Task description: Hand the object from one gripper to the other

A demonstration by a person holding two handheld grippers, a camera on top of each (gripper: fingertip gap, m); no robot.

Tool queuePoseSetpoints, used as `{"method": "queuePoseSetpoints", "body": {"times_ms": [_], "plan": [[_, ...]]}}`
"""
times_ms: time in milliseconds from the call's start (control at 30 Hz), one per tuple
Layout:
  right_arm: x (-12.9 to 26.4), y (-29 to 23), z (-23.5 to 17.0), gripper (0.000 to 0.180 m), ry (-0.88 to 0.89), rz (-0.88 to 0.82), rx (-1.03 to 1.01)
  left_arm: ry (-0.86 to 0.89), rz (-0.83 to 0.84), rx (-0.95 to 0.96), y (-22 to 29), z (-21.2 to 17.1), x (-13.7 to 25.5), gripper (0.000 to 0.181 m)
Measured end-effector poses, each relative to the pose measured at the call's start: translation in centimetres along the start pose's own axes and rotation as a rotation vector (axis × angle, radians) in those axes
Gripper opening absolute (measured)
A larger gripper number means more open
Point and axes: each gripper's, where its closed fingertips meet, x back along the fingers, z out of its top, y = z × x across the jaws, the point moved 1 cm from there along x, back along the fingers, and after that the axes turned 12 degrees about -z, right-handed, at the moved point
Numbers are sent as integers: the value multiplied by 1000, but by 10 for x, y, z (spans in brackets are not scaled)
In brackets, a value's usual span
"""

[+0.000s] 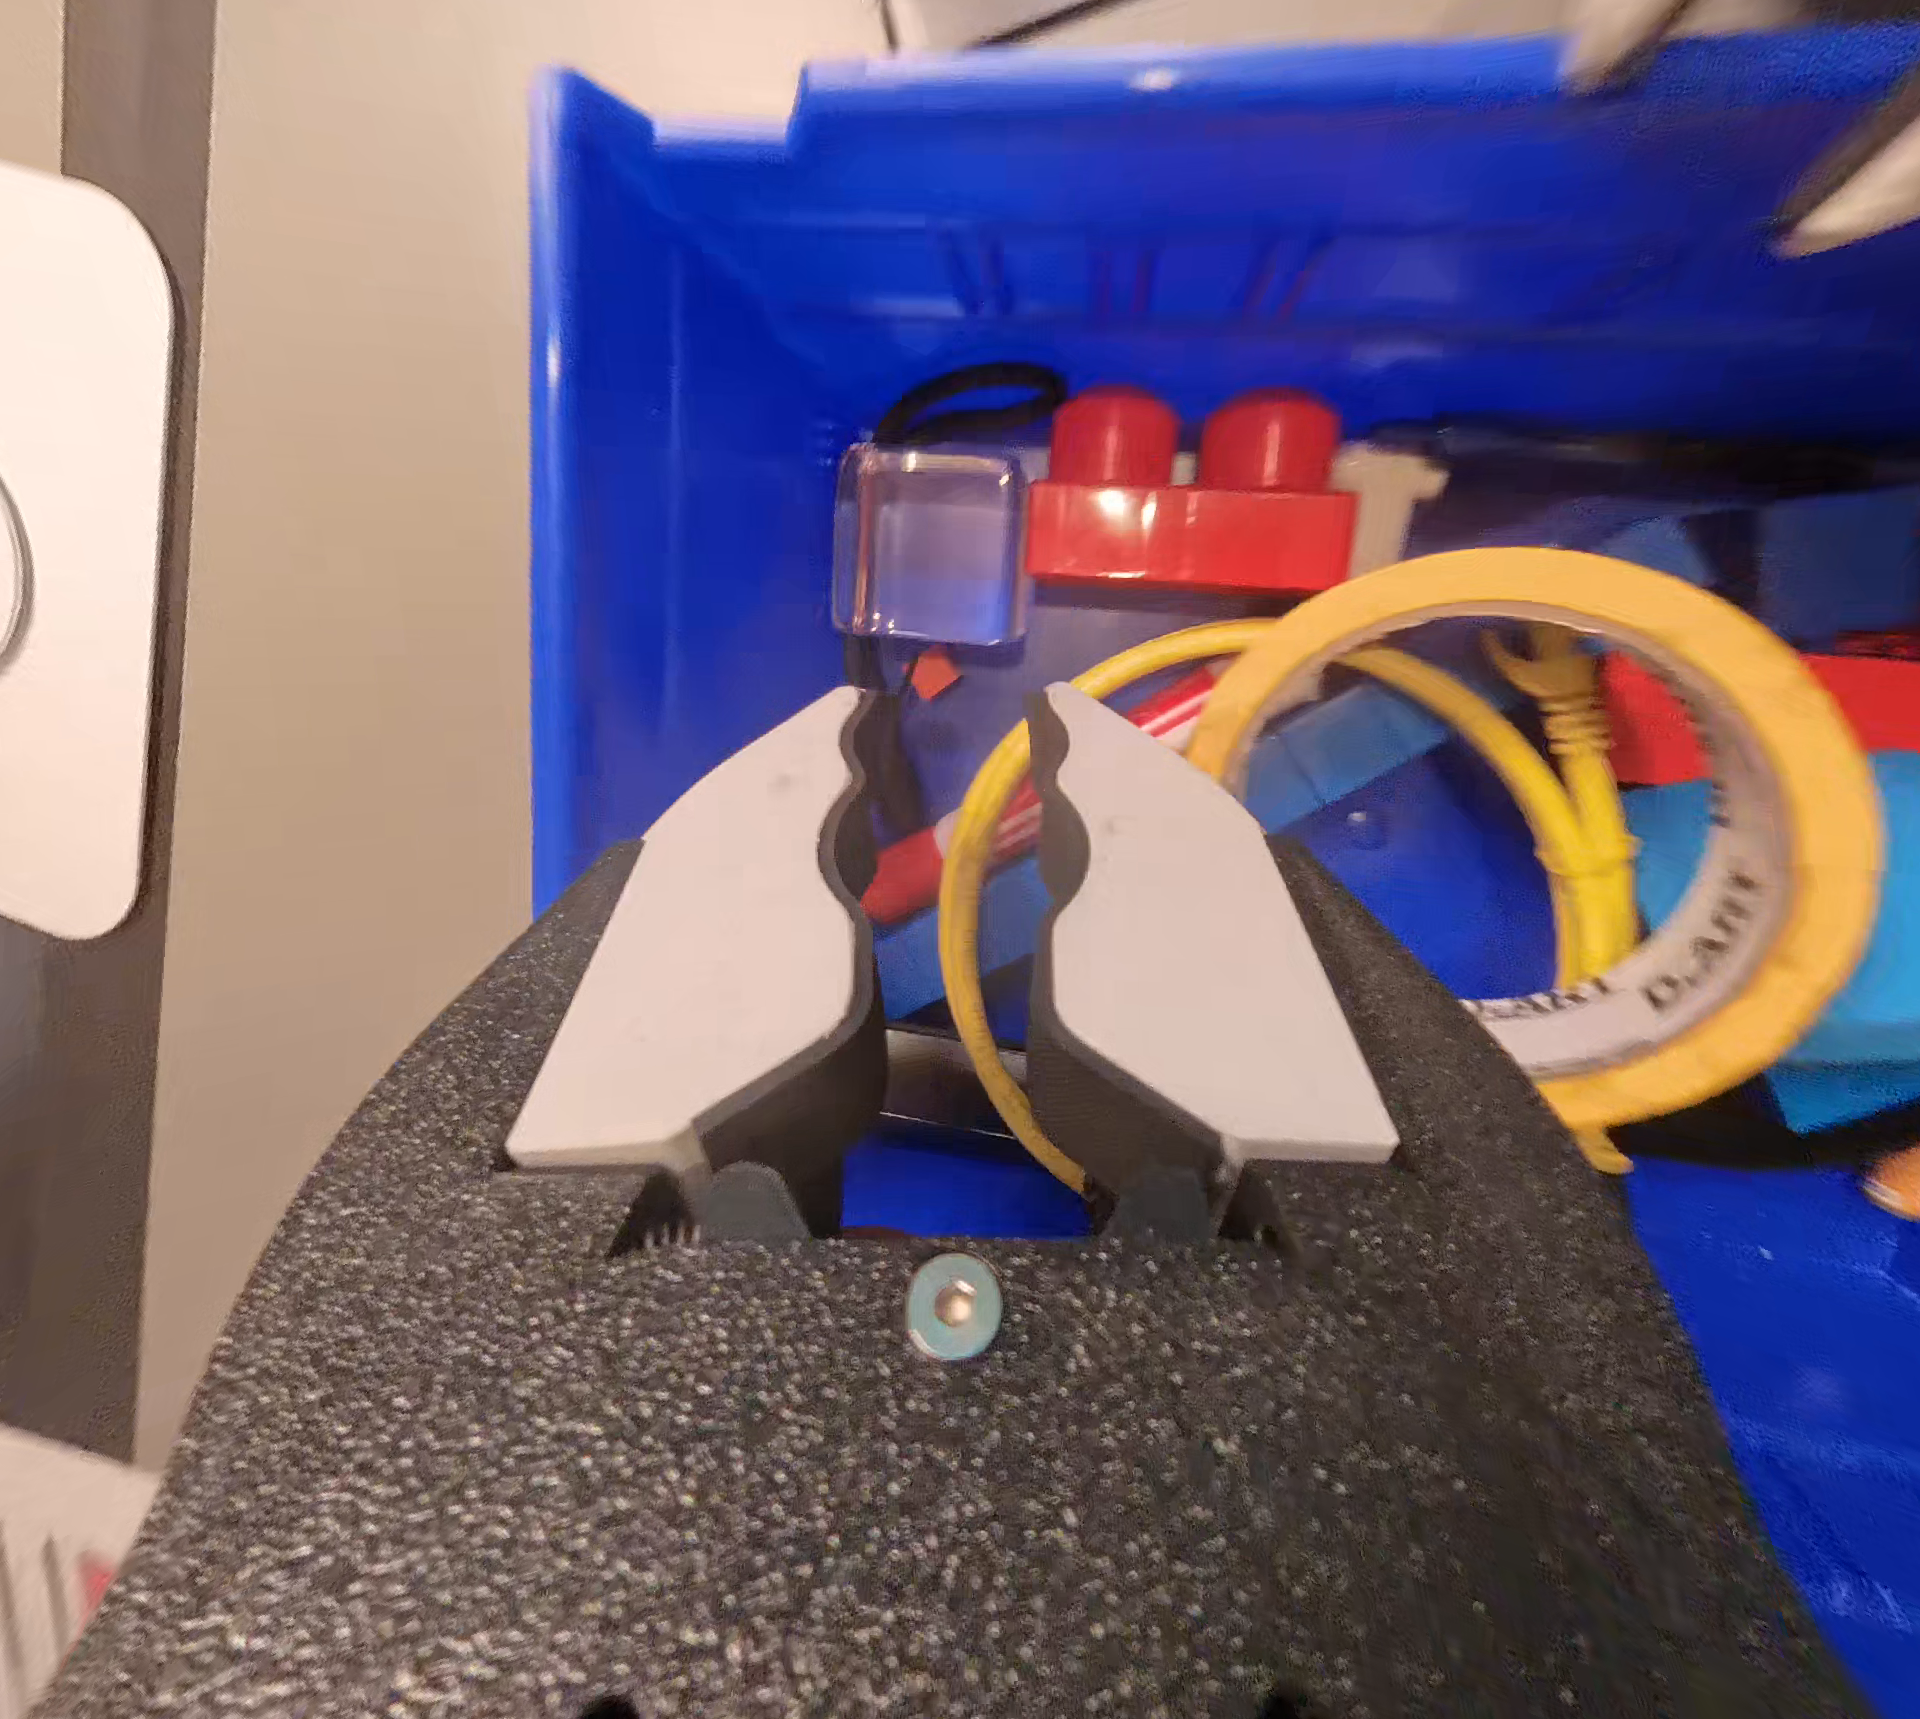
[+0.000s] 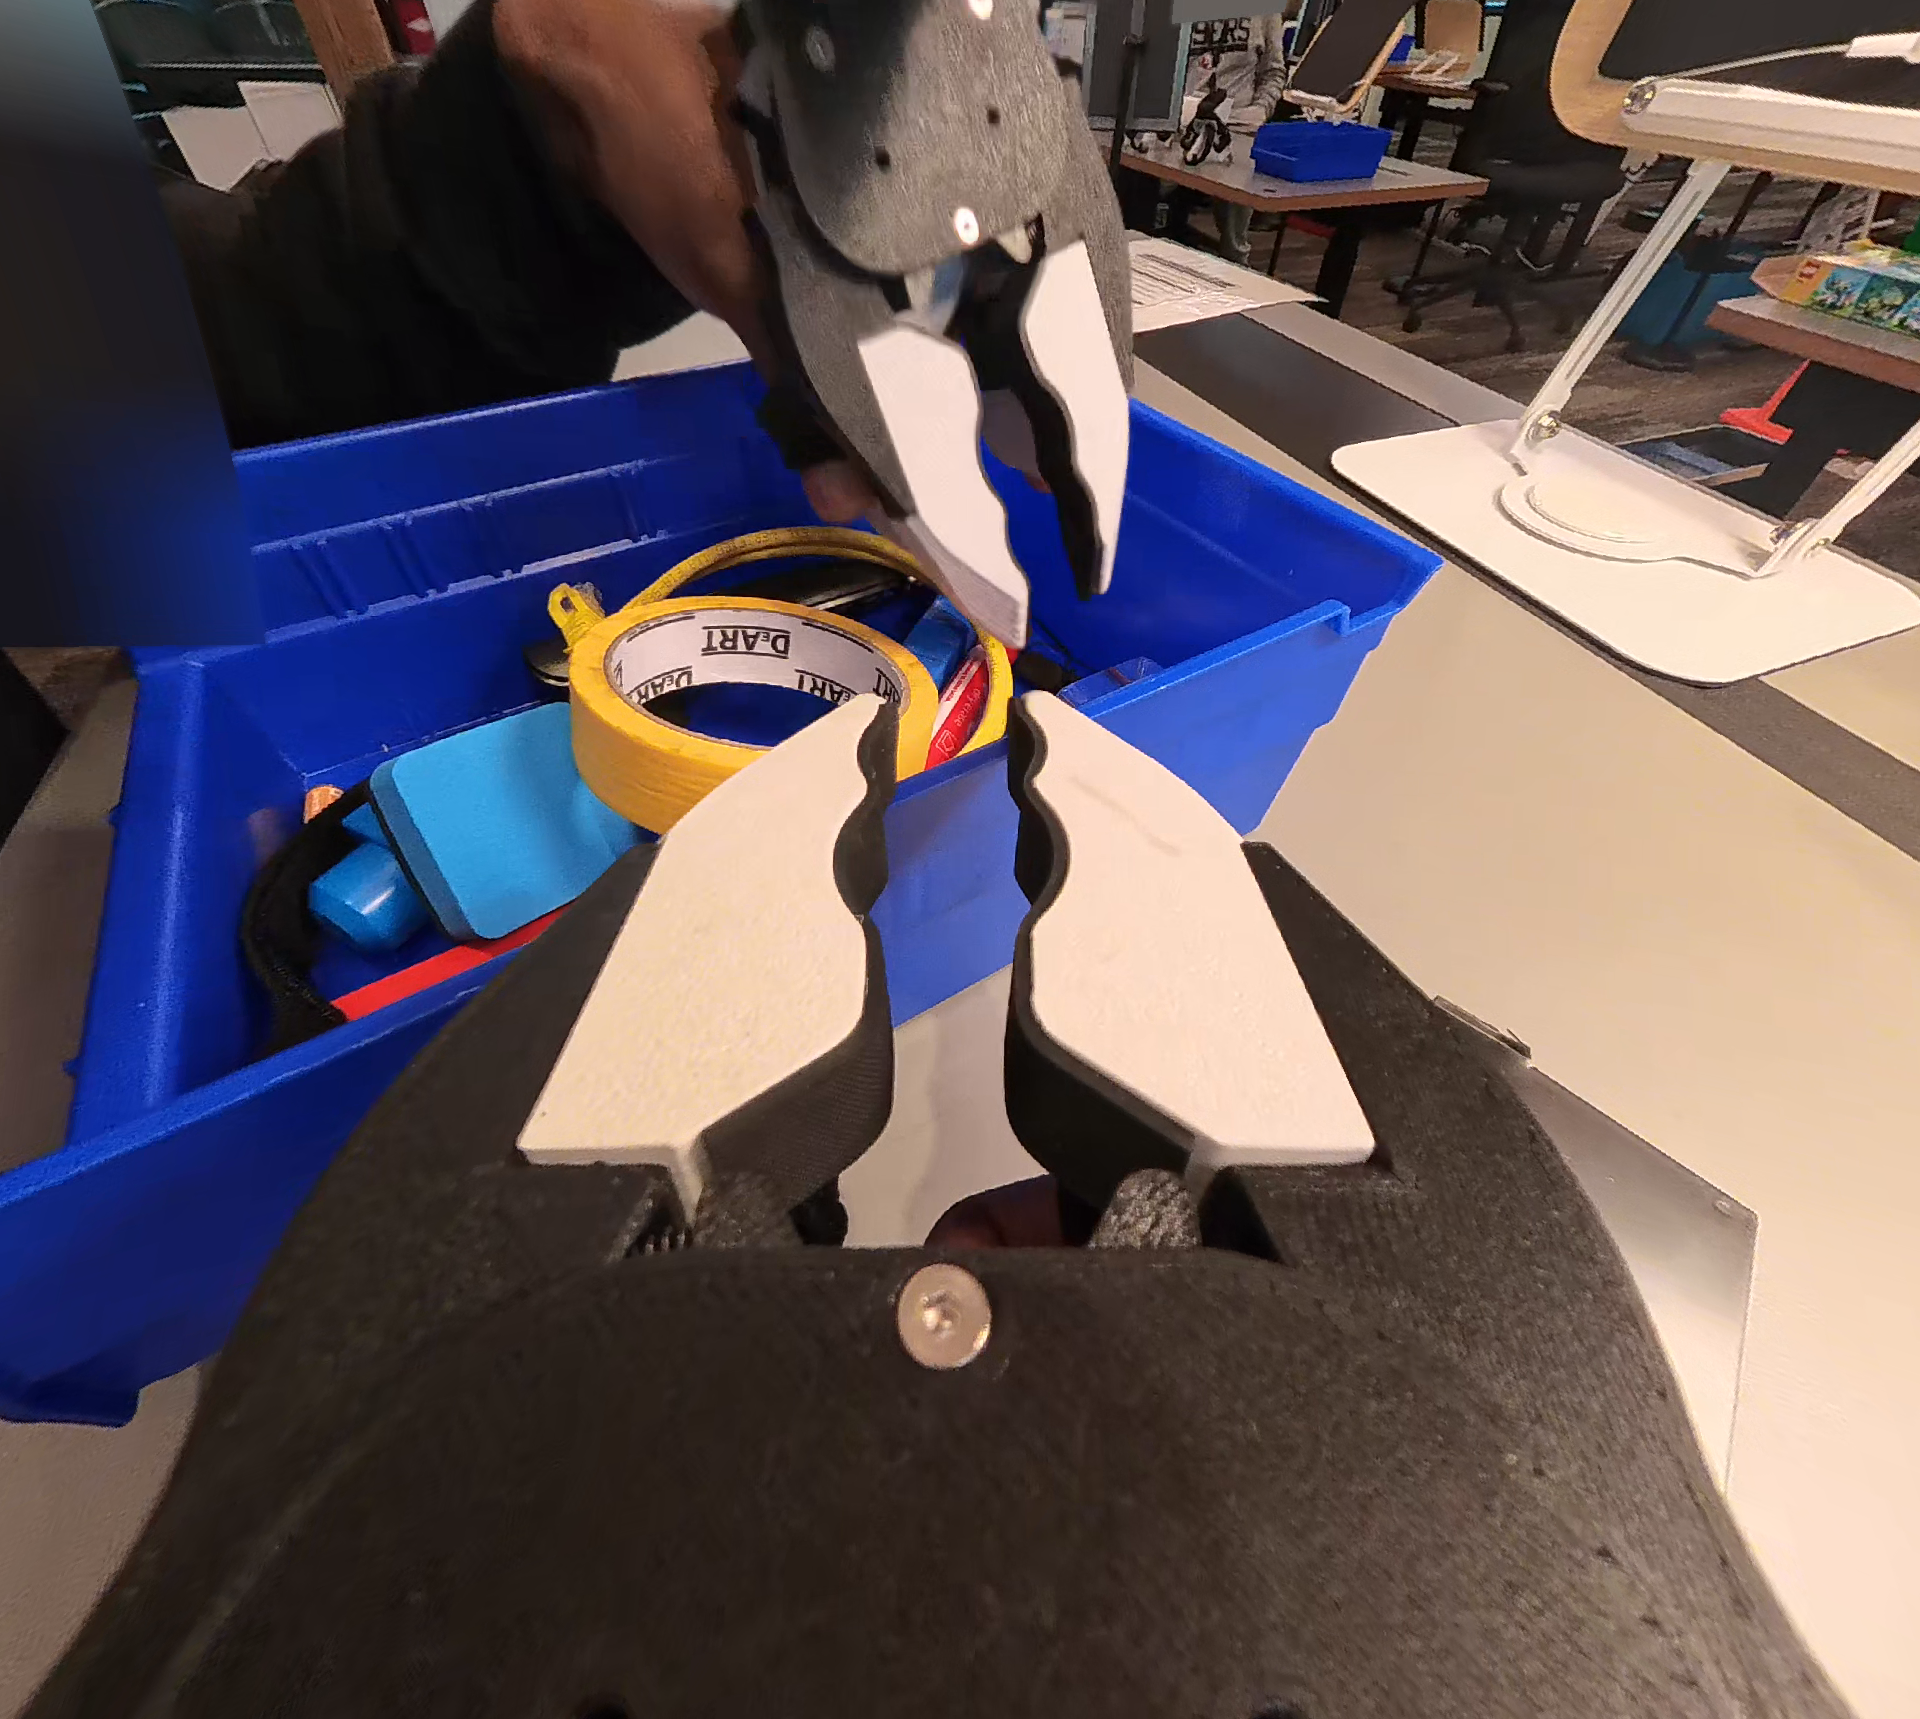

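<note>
Tape roll (image 2: 727, 713) flat; claws (image 1: 951, 703) empty

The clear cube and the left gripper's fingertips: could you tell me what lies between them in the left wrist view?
In the left wrist view, a small orange-red piece and a black cord lie between the clear cube and the open left gripper.

right claw (image 1: 1766, 59) blurred, cut off

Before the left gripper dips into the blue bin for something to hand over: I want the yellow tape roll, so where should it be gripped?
Grip the yellow tape roll across its raised rim, one finger inside the hole and one outside, coming from above. It lies tilted on the other items in the blue bin, its hole open upward. The left gripper is open and empty.
</note>
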Motion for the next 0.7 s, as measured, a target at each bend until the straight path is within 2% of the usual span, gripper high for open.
{"method": "queuePoseSetpoints", "body": {"times_ms": [33, 233, 367, 700], "plan": [[0, 0, 0, 19, 0, 0, 0, -43, 23, 5, -4, -4, -6, 28], [0, -3, 0, 16, 7, 16, -9, -231, 108, 18, -20, -19, -32, 27], [1, -6, 0, 16, 14, 47, -26, -234, 28, 37, -17, -19, -42, 24], [3, -11, -1, 18, 17, 68, -22, -234, -30, 44, -13, -22, -51, 12]]}}
